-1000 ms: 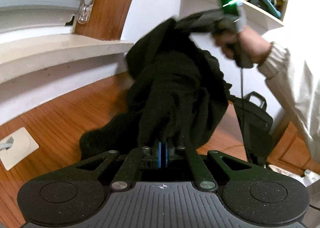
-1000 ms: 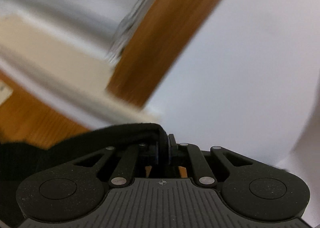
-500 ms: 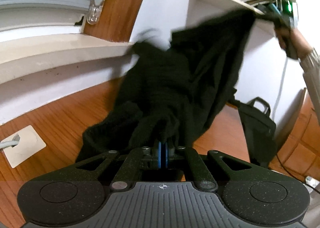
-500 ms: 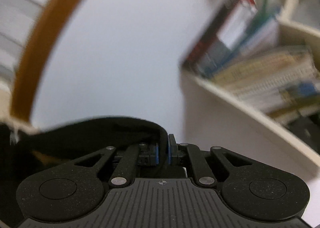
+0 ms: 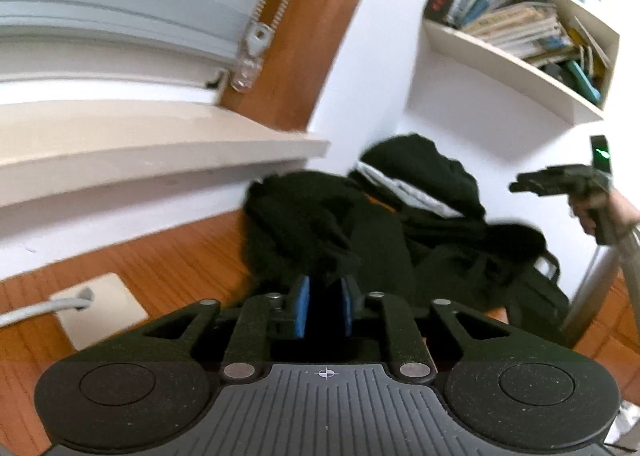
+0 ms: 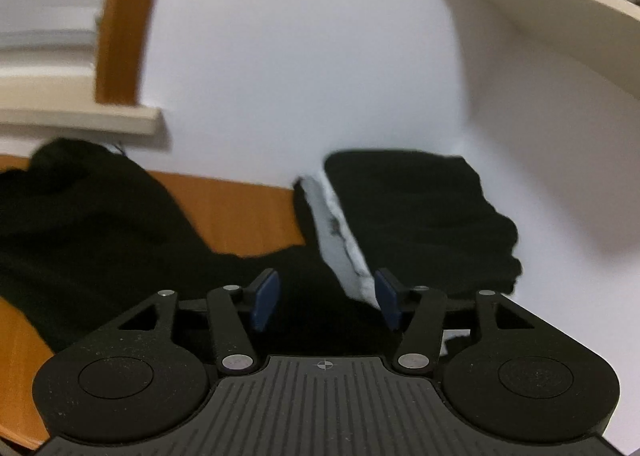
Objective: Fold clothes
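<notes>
On the wooden table, filling the lower left of the left wrist view from 7 to 9 o'clock, a black garment lies crumpled in a heap at the centre, against the white wall. In the right wrist view the same garment spreads from 9 o'clock toward the middle, resting on the orange-brown tabletop. Behind it, at about 1 o'clock from the heap in the left view, sits a stack of folded clothes: black fabric with a white layer sandwiched in it; the right view shows this stack at 3 o'clock, just beyond the fingertips. A pale window sill runs across 9 to 10 o'clock, and a bookshelf packed with books sits at 1 o'clock. A dark bag lies at 4 o'clock, partly hidden by cloth. A white socket plate with a cable lies flat on the table at 8 o'clock.

The left gripper has its blue pads parted a little, with dark cloth lying between them; whether they touch it is unclear. The right gripper stands wide apart and empty, hovering over the black fabric; in the left view it appears at 3 o'clock, held in a hand, clear of the clothes.
</notes>
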The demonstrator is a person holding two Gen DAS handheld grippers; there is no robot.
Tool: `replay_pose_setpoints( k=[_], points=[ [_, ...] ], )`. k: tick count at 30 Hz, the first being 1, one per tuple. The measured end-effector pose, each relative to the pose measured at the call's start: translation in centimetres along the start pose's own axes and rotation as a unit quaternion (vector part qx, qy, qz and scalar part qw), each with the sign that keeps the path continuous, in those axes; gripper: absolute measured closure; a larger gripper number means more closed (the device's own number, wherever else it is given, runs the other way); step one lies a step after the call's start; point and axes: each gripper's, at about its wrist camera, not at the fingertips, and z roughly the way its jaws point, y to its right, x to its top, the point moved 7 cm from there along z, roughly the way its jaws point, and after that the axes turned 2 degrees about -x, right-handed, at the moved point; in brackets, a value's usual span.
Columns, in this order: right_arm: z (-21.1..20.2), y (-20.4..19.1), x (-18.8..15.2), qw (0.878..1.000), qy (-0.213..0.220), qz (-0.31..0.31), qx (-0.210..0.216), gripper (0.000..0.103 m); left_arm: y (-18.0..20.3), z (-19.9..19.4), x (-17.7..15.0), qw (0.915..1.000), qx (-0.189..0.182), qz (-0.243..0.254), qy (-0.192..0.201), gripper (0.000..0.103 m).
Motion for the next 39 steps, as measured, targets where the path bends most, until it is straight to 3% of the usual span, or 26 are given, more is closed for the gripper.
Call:
replay_pose_setpoints(
  k=[2,4,8,10,16,22,25,28,30,39],
  points=[
    [0.4,-0.2,0.8,1.0,0.013,0.003,0.016,0.045,-0.4,-0.3,0.3,0.9999,0.007,-0.005,0.009,0.085],
    [1.1,-1.9,0.8,0.999,0.015,-0.003,0.031,0.041,-0.6,-0.4,0.4,0.9998,0.013,-0.006,0.013,0.067],
    [3.7,-6.1,-0.4,0.997,0.015,-0.006,0.072,0.04,-0.9,-0.5,0.5,0.9995,0.025,-0.009,0.019,0.058],
    [5.7,-8.5,-1.3,0.995,0.018,0.004,0.096,0.04,-1.2,-0.6,0.5,0.9993,0.03,-0.011,0.02,0.043],
    [9.7,-15.3,-2.8,0.986,0.018,0.034,0.164,0.04,-2.2,-0.3,0.3,0.9981,0.057,-0.011,0.022,0.028],
    [8.6,-20.2,-0.2,0.978,0.064,0.038,0.197,0.037,-3.2,-0.6,0.6,0.9961,0.081,-0.015,0.032,0.023],
    [8.5,-22.4,1.5,0.979,0.079,0.026,0.185,0.036,-3.8,-0.9,0.7,0.995,0.091,-0.019,0.038,0.023],
    [9.0,-23.9,3.0,0.979,0.075,0.032,0.186,0.036,-4.3,-1.2,0.9,0.9938,0.1,-0.023,0.043,0.022],
    [9.8,-24.9,3.8,0.977,0.063,0.031,0.2,0.026,-4.6,-1.4,1.0,0.9929,0.106,-0.025,0.047,0.022],
    [11.4,-30.5,3.0,0.968,0.019,-0.011,0.249,0.026,-4.7,-1.6,1.3,0.9926,0.109,-0.025,0.048,0.021]
  ],
)
